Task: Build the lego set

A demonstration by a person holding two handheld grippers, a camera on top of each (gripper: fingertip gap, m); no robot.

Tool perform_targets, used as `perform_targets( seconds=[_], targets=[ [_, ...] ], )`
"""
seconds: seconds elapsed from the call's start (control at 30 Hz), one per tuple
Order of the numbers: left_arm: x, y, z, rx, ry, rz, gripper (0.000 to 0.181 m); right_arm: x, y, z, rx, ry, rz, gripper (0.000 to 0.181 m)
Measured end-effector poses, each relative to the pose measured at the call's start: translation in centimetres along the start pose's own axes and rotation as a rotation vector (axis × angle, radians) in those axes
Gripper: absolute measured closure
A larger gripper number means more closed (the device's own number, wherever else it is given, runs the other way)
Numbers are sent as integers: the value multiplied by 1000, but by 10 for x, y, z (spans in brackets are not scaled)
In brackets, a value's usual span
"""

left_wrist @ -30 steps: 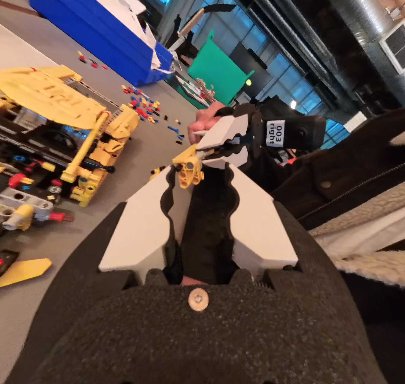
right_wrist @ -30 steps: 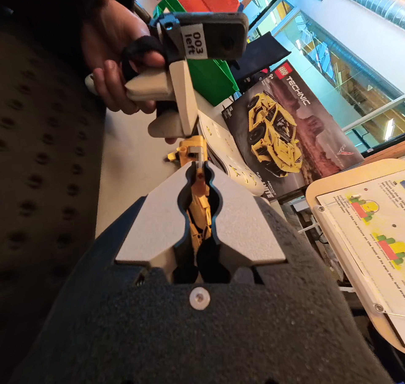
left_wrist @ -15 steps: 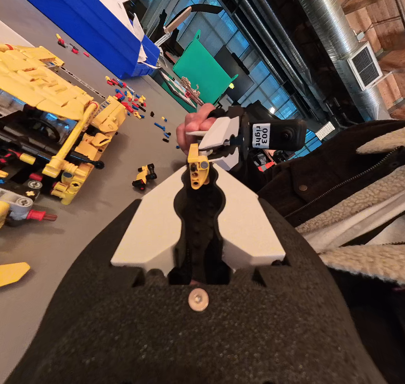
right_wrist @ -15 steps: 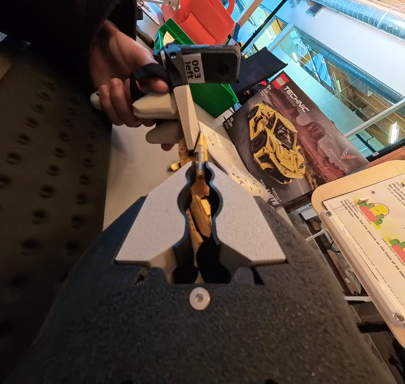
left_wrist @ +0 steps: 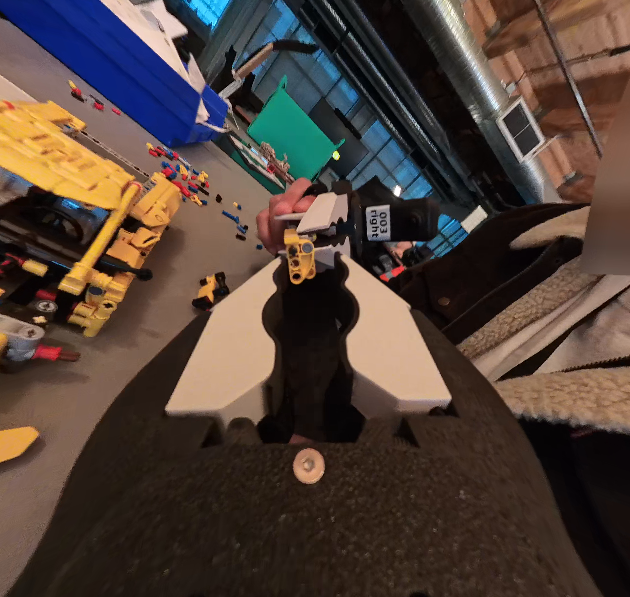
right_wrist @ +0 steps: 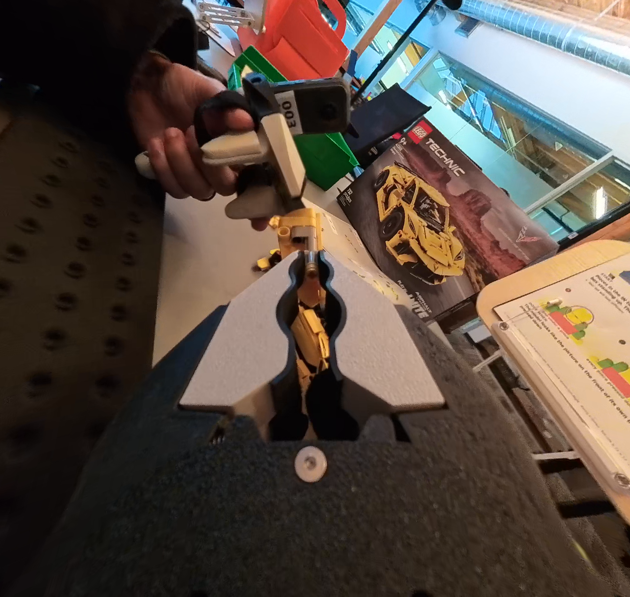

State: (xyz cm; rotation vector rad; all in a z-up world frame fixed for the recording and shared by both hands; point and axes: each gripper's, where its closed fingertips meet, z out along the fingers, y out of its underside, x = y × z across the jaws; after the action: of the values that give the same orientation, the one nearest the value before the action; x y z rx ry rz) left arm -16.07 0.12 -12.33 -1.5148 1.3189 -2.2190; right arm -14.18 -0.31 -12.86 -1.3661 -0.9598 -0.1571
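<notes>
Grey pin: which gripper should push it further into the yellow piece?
Right, probably. The right gripper already pinches the grey pin, lined up with the yellow piece; the left gripper only holds that piece steady.

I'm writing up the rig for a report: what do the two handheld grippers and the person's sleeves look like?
Both grippers, left gripper and right gripper, have pale wedge-shaped fingers with wavy dark inner pads on a black speckled body with one central screw. Each carries a dark camera block with a white sticker. The person wears a dark jacket with fleece lining.
</notes>
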Motion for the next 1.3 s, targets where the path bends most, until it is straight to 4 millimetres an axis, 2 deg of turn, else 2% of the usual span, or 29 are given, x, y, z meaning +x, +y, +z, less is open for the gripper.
perform_targets(
  seconds=[0.17,0.33,0.47,0.57,0.8,1.07,1.3],
  targets=[
    [9,-23,-12,135,71,-32,155,2,-4,-3,35,-43,132,175],
    [5,-20,-11,114,27,4,154,1,-4,-4,38,-82,246,175],
    [5,-8,-3,51,3,66,154,-4,-5,-9,35,-285,665,175],
    [9,-5,-1,33,11,88,154,5,-4,-13,63,-332,828,175],
    [9,-8,-3,51,21,74,154,9,-5,-15,92,-356,908,175],
    [13,2,3,3,31,90,154,9,2,-13,61,-341,907,175],
    [9,-8,-2,52,24,61,154,8,5,-12,45,-337,912,175]
  ],
)
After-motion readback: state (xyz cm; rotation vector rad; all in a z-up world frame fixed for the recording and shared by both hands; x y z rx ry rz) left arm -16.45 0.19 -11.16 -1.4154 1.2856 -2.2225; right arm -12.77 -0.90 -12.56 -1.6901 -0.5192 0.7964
